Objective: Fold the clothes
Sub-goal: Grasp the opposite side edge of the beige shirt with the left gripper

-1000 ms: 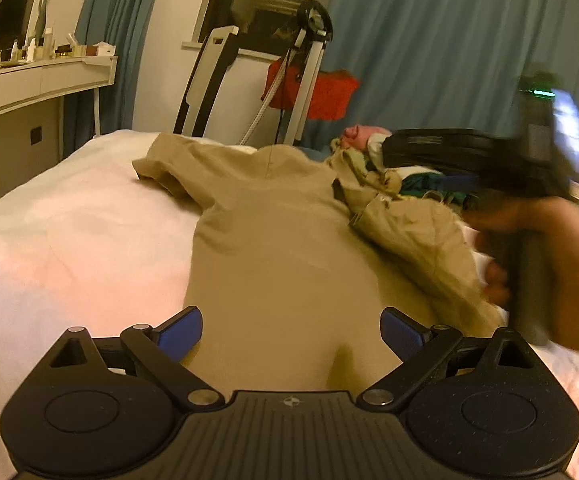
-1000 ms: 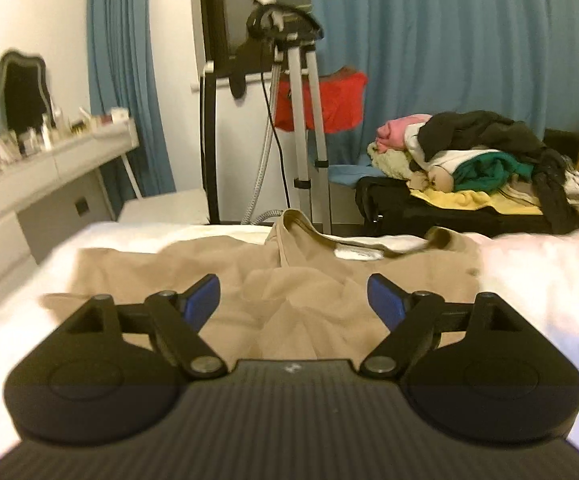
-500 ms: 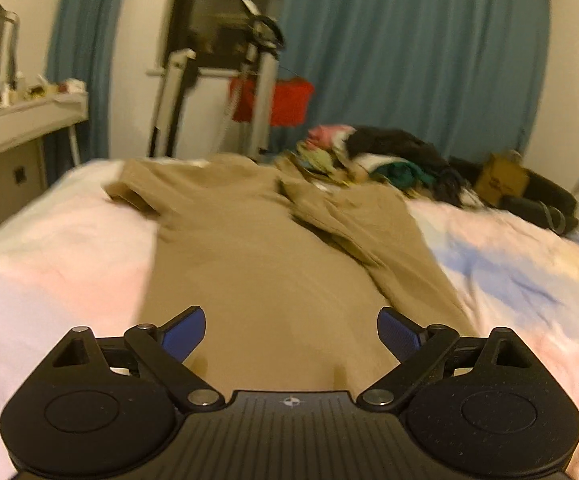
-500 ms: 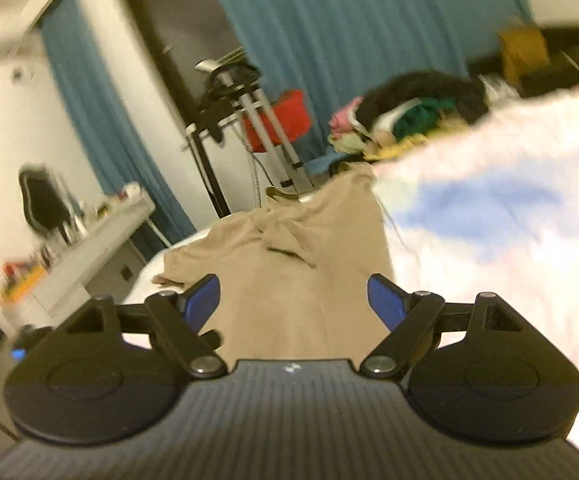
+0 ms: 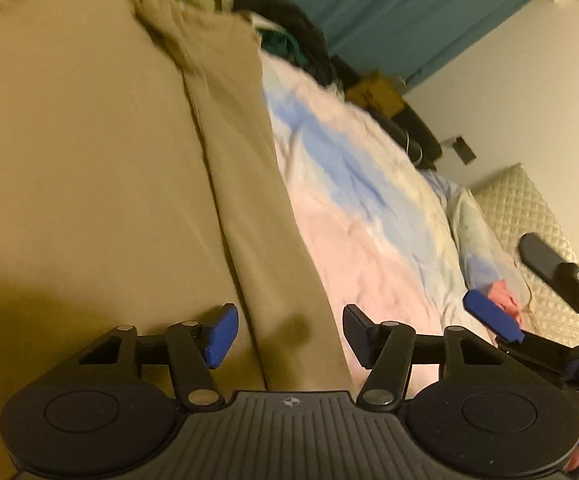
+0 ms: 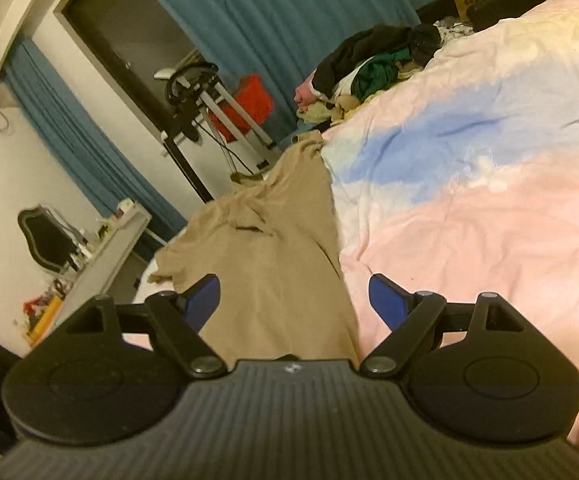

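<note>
A tan shirt [image 5: 101, 168] lies spread on the pink and blue bedspread [image 5: 369, 216], its right side folded inward along a long crease. My left gripper [image 5: 289, 336] is open just above the shirt's lower right edge, its jaws straddling the folded edge. My right gripper [image 6: 293, 300] is open and empty above the same lower edge of the shirt [image 6: 273, 248]. The right gripper's blue pad [image 5: 493, 316] shows at the right of the left wrist view.
A pile of clothes [image 6: 373, 72] sits at the far end of the bed. A stand with a red bag [image 6: 249, 104] is by the teal curtain [image 6: 309, 12]. A white dresser [image 6: 101, 256] with a mirror stands to the left. A quilted headboard [image 5: 529, 216] is at right.
Both grippers have dropped and tilted toward the shirt's lower right edge. The left view now looks closely down at the fold; the right gripper has come in beside it.
</note>
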Motion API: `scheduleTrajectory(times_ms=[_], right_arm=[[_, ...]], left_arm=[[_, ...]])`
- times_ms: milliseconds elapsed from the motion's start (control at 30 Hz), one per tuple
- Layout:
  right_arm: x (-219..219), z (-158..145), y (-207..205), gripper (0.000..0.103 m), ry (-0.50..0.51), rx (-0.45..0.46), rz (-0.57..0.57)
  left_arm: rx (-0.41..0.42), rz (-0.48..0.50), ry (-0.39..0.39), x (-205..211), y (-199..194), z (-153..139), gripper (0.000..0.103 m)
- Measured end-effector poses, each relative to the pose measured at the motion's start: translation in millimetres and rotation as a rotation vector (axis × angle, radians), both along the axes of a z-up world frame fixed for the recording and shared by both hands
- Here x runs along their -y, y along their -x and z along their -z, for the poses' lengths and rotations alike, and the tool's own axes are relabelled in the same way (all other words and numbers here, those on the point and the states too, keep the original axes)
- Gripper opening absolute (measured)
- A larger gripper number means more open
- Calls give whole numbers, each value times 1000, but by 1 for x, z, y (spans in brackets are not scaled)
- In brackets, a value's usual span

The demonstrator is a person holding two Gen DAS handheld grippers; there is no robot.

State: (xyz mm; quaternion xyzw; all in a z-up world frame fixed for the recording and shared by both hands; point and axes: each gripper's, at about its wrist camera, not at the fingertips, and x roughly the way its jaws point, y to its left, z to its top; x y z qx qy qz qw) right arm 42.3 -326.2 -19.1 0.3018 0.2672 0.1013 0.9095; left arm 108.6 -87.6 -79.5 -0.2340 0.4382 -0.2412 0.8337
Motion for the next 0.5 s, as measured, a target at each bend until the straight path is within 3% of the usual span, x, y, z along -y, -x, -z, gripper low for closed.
scheduleTrajectory(times_ms=[100,200,233,367,500], right_arm=[[-5,3,-3,84,25,-26,-23],[-9,7,-5,84,21,-42,-41],[-9,8,-7,83,18,-47,-44],[-12,8,-9,84,21,-55,-47],[-13,5,-7,83,19,-47,-51]], left_arm=[[-8,1,-6,9,-5,9,62],[1,9,45,10,-8,14,65],[-2,17,67,10,-9,17,61],[-61,72,226,4,-5,29,27],[-98,125,345,2,-3,38,27]])
